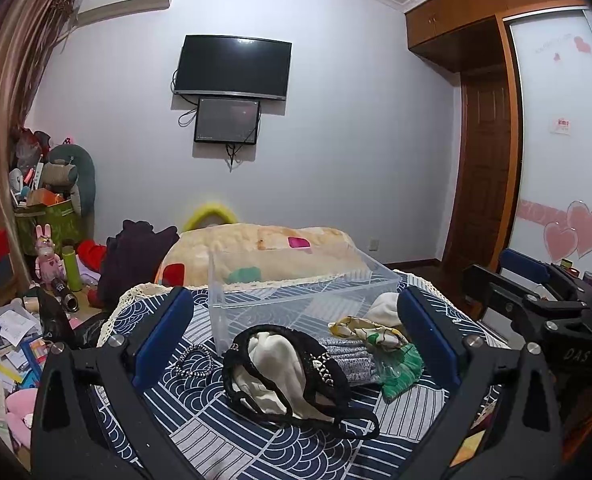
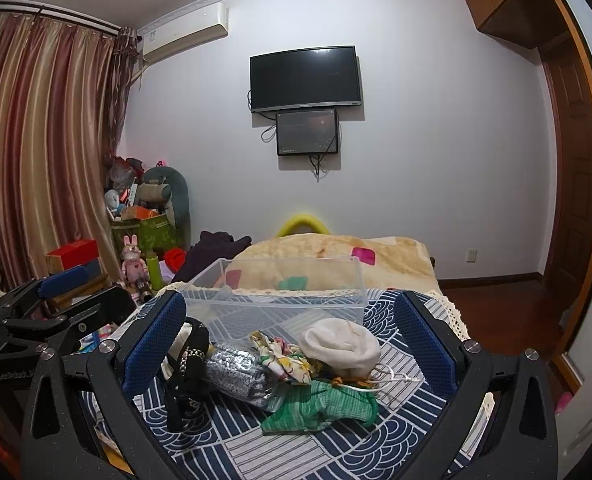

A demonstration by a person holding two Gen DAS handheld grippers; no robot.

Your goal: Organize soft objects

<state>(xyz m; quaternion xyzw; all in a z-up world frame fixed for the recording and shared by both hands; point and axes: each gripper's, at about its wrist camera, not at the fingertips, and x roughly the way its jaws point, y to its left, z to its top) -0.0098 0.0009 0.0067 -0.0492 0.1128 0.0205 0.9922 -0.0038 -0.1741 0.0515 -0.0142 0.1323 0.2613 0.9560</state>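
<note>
left gripper [image 1: 296, 334]: fingers spread wide, nothing between the pads; hovers low over the patterned bedspread [image 1: 255, 448].
right gripper [image 2: 291, 338]: also released, jaws wide apart and holding nothing (its frame shows at 3 o'clock in the left view).
soft pile: lies on the bedspread in front of both grippers, just short of the clear plastic bin [image 1: 296, 280], which sits at 12 o'clock past it.
black-trimmed garment [image 1: 291, 376]: dead centre between the left fingers, white lining up, long axis running roughly 11 to 5 o'clock; a black strap trails toward 5 o'clock.
beaded band [image 1: 195, 360]: at 9 o'clock of that garment, near the left finger [image 1: 163, 336].
grey knit piece [image 2: 235, 372]: between the black garment and the floral cloth [image 2: 283, 354], long axis about 10 to 4 o'clock in the right view.
white rolled cloth [image 2: 340, 346]: at 1 o'clock in the right gripper's gap, touching the pile, bin right behind it.
green knit cloth [image 2: 320, 404]: at 6 o'clock of the white roll, nearest to the right gripper.
nearer hand: left for the black garment, right for white roll and green cloth (judgement).
key relation: bin is straight ahead of both gaps, so a grasped item likely goes up and forward to 12 o'clock.
risk: pieces overlap; strap or white cord may drag a neighbour along.
progress: bin looks empty, sorting seemingly not begun.
</note>
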